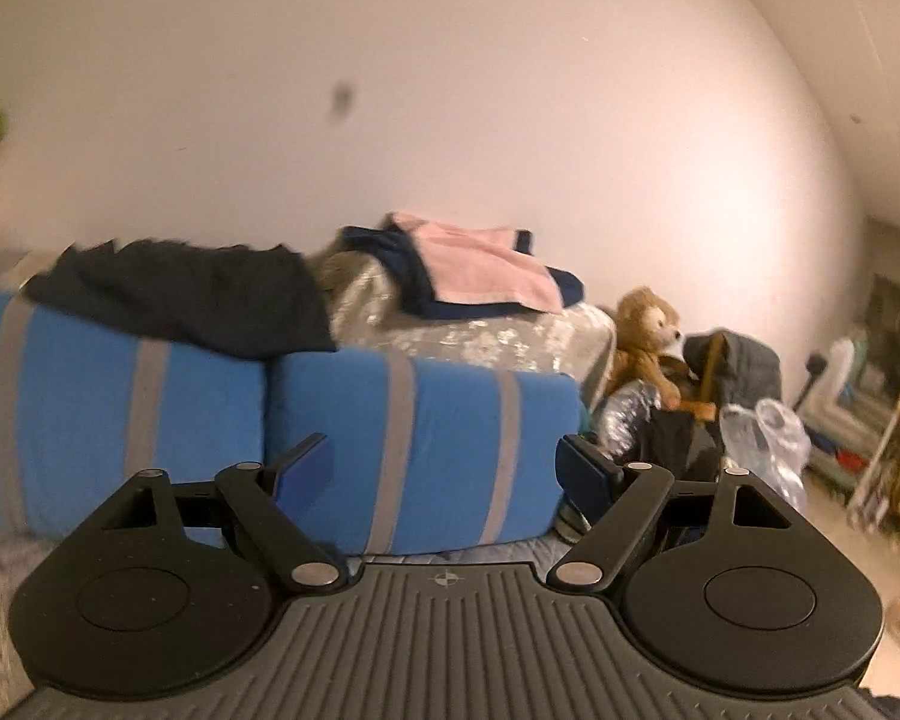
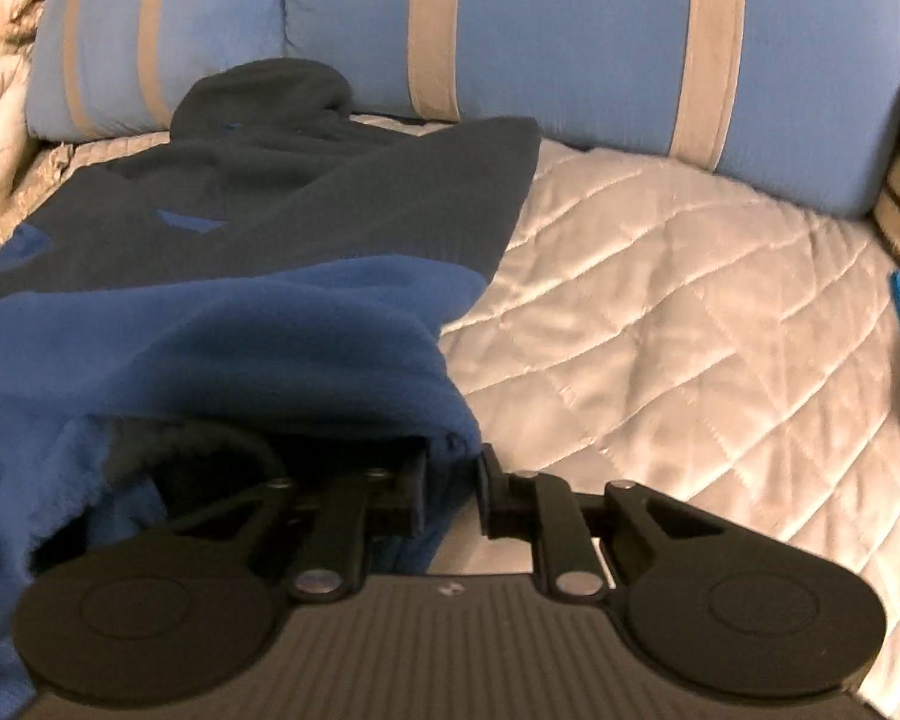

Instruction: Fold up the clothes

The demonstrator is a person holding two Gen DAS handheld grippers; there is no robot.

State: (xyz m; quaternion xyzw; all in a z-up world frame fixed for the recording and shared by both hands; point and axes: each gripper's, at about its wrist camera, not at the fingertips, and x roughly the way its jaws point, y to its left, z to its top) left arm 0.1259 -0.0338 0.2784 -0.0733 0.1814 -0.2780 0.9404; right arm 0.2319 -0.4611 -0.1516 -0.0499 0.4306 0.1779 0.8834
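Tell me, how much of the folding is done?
Done, it seems: a pink cloth lies folded on navy clothes behind the blue bolster. In hand: the right claw pinches the edge of the blue fleece, which lies rumpled on the quilted bed cover. Left: folding that fleece and the black garment draped over the bolster. The left claw is open and empty.

A: How many cushions are there?
B: Two blue striped cushions (image 1: 426, 438), side by side.
A: And clothes?
B: One dark garment (image 1: 186, 294) over the cushions, one pink towel (image 1: 486, 270) on a navy cloth (image 1: 414, 276), one blue fleece (image 2: 222, 330).
A: Toys?
B: One stuffed bear (image 1: 648, 330).
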